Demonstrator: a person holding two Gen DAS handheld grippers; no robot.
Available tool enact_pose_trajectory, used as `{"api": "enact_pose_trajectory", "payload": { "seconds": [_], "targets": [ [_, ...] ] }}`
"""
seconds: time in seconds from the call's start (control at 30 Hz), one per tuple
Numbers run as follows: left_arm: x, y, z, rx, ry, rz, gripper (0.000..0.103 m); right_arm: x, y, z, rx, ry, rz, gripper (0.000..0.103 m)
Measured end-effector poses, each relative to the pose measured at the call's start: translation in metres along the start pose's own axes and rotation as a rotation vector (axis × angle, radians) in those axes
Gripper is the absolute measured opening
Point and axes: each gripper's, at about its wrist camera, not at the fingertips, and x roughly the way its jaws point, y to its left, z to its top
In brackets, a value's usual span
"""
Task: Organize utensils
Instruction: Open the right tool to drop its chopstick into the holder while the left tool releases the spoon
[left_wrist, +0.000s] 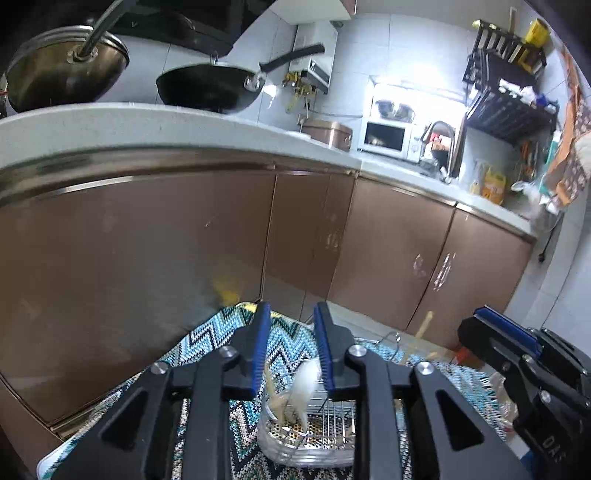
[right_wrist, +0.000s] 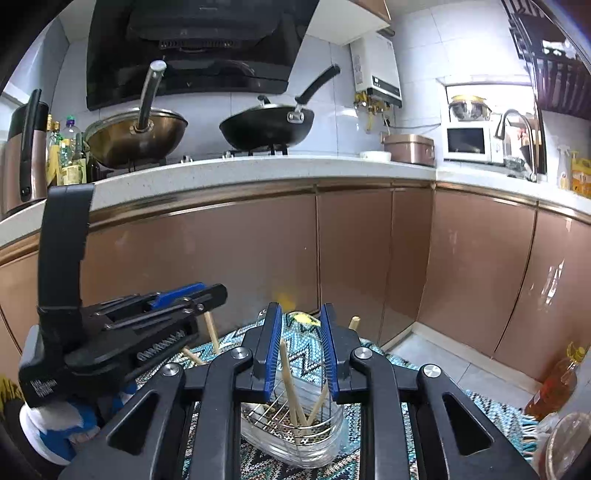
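Kitchen floor mat (right_wrist: 303, 354) is carrying a fragile holder (right_wrist: 295, 435); light, stiff chopsticks (right_wrist: 291, 384) want mid-shaft pinching; left gripper (left_wrist: 291, 347) and right gripper (right_wrist: 300, 347) are standing slightly parted, empty

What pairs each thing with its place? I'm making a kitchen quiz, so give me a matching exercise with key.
Things:
1 black wok
2 microwave
3 utensil holder
4 oil bottle

Places:
A on the zigzag mat
B on the stove
C on the floor at far right
D on the counter by the tap

Pairs: 1-B, 2-D, 3-A, 4-C
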Motion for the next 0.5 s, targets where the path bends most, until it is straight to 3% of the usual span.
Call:
{"api": "enact_pose_trajectory", "payload": {
  "seconds": [0.23, 0.5],
  "targets": [
    [-0.066, 0.018, 0.013, 0.031, -0.010, -0.019, 0.029, -0.052, 0.015, 0.015, -0.042, -0.030, -0.003, 0.022],
    [-0.138, 0.059, 0.008, 0.034, 0.037, -0.043, 0.029, -0.107, 0.033, 0.008, -0.053, 0.016, 0.006, 0.022]
  ]
}}
